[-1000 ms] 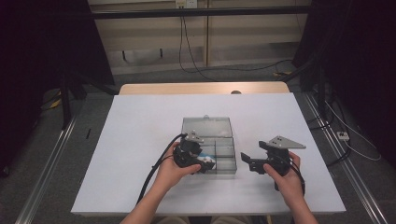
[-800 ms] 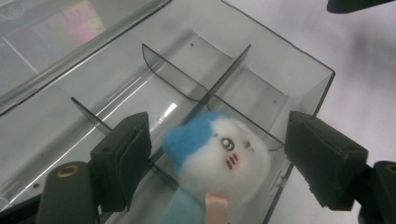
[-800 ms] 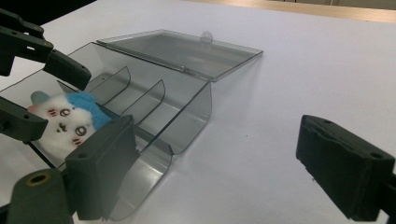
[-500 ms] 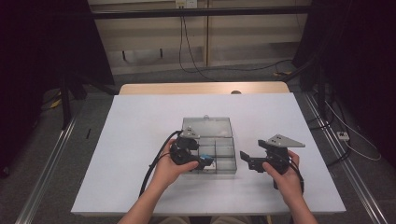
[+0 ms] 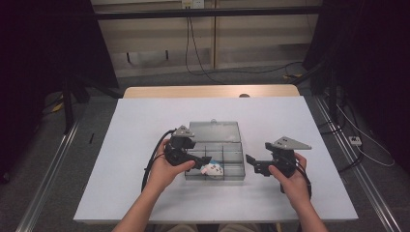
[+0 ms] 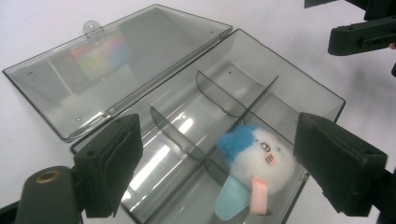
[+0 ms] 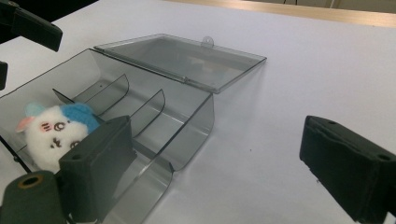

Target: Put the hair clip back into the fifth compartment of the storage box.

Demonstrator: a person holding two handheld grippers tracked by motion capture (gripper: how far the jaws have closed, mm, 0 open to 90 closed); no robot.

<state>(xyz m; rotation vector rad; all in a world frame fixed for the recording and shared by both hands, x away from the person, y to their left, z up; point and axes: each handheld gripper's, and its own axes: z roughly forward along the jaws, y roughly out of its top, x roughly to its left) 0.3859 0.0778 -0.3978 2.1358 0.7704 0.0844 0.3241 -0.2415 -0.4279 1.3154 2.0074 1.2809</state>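
L claw (image 5: 205, 162) open over plush (image 5: 212, 169); R claw (image 5: 250, 163) level

One clear plastic box (image 5: 215, 157) with its one lid (image 5: 214, 131) folded open sits on one white table (image 5: 145, 125). One small plush toy (image 5: 212, 169) lies inside. Two handheld grippers, the left gripper (image 5: 203, 162) and the right gripper (image 5: 252, 163), are there.
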